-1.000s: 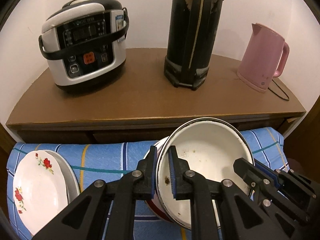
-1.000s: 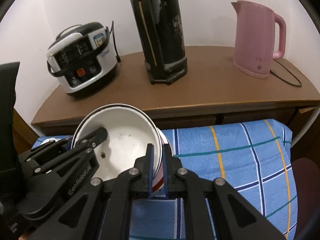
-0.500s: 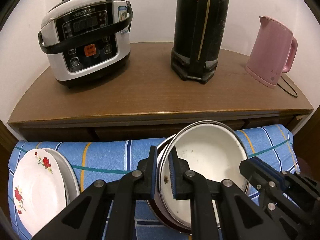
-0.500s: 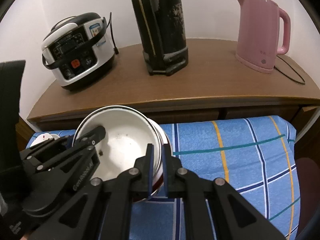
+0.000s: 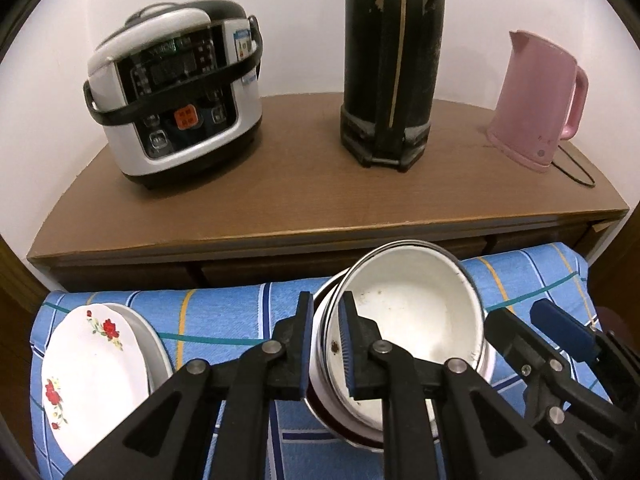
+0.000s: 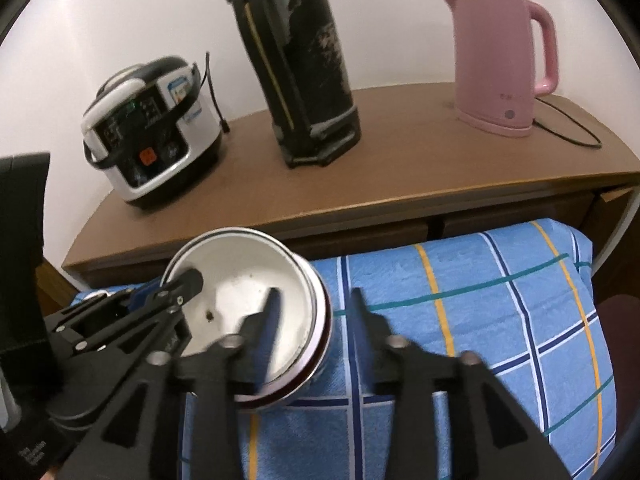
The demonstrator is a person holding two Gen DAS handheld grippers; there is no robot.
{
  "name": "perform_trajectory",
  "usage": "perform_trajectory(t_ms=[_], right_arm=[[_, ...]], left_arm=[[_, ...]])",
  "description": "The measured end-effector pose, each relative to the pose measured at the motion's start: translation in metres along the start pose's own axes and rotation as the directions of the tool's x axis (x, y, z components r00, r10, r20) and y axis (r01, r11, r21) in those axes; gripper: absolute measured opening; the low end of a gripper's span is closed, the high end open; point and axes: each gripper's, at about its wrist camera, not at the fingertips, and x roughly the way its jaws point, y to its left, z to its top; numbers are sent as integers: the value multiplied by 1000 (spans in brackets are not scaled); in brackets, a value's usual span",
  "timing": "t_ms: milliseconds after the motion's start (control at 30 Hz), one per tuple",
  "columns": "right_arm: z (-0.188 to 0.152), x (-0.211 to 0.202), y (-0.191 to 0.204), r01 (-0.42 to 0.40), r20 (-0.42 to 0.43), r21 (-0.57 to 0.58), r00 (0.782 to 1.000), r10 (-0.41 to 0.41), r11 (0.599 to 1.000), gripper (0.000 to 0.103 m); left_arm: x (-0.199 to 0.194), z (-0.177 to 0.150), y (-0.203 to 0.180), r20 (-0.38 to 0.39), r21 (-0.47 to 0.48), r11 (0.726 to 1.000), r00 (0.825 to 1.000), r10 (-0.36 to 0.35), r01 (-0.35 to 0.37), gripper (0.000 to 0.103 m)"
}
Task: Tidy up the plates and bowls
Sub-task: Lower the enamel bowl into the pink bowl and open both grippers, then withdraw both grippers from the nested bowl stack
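The left claw [image 5: 325,336] straddles the near-left rim of the white enamel bowl [image 5: 412,320], one pad outside and one inside; its jaws are opening, with a sliver of gap showing on each side of the rim. The right claw [image 6: 314,320] is opening too, spread wide across the bowl's right wall, with neither pad pressing on it. The bowl sits nested in a second bowl with a dark red band [image 6: 320,340], on the blue checked cloth [image 6: 480,320]. At nine o'clock from the bowls lie stacked rose-print plates [image 5: 88,368]. At twelve o'clock, on the brown tabletop [image 5: 300,192], stand a rice cooker [image 5: 176,92], a black thermos [image 5: 394,60] and a pink kettle [image 5: 540,108].
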Motion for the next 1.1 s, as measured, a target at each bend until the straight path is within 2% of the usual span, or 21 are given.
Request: perform_trajectory(t_ms=[33,67,100,133,167,200,267,433,500,567,833,1100], right_arm=[[-1,-4,-1,0,14,9,1000,0,1000,50],[-1,-6,-2,-5,20,14,1000,4,1000,51],[-2,-9,-3,-11,27,23,1000,10,1000,51],[-2,-11,-3,-13,31,27,999,12,1000,51],[-3,-14,-4,-14,41,35,999,12,999,51],[-4,-16,-6,-17,48,41,999,15,999,52],[-5,-22,-9,-22,62,55,998,18,998,60],[-11,-32,-11,-41,83,71,996,35,997,62],[-14,-38,-11,-51,101,79,994,43,996,67],[-18,-46,-12,-47,128,82,991,37,995,76],[-34,-66,-22,-53,175,116,984,32,992,79],[-54,-80,-21,-47,171,117,985,27,992,79]], left_arm=[[-3,0,1,5,-2,1000,1000,4,-4,26],[-6,-1,2,12,-4,1000,1000,10,-10,41],[-9,-1,3,20,-4,1000,1000,18,-18,50],[-12,-2,4,33,-4,1000,999,30,-30,64],[-18,-2,5,55,-8,999,998,42,-42,70],[-22,-2,7,69,-12,999,997,47,-46,70],[-28,-3,10,77,-21,999,996,44,-42,70],[-38,-11,12,82,-15,999,995,51,-50,71],[-40,-14,12,84,-14,998,995,57,-56,71],[-43,-19,13,86,-19,998,994,62,-60,71],[-55,-43,18,92,-29,997,993,70,-67,71],[-72,-62,19,100,-19,997,992,79,-78,71]])
